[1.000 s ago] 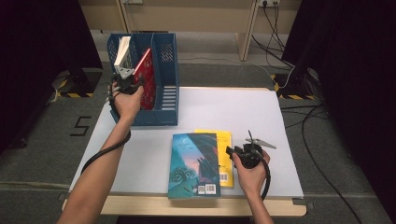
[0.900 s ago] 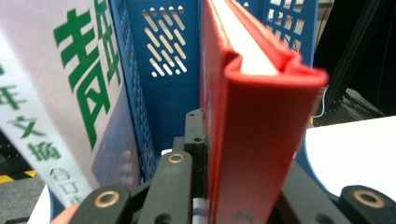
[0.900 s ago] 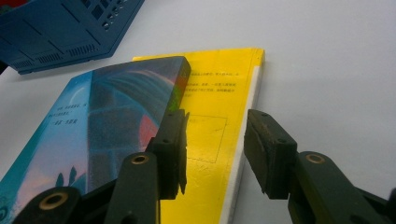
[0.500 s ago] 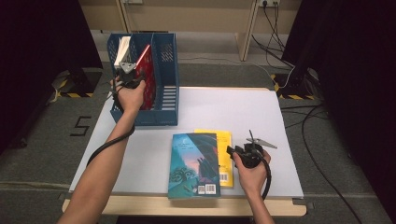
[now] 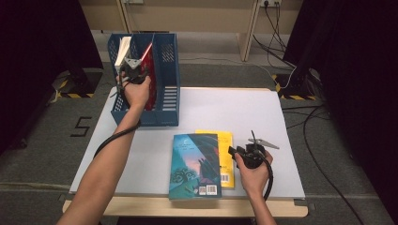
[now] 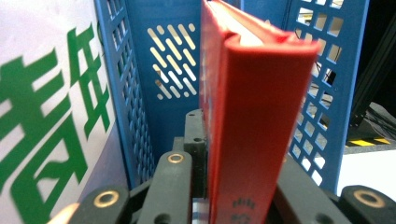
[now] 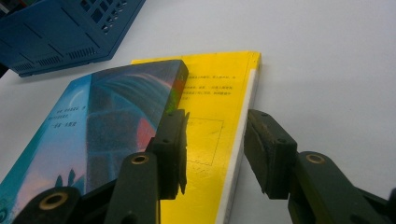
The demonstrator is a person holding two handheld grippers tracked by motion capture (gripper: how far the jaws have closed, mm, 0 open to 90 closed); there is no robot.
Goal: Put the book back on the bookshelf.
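On the white tabletop [image 5: 291,117], a blue file rack [image 5: 166,79] stands far left. The left claw [image 5: 133,70] pinches a red book [image 6: 252,121] upright inside it. The right claw [image 7: 215,144], spread, straddles a yellow book's [image 7: 219,107] edge beside a teal book [image 5: 195,164].

Glossy red book [image 6: 252,116], perforated blue plastic file rack [image 5: 164,70], matt white table [image 5: 225,112]
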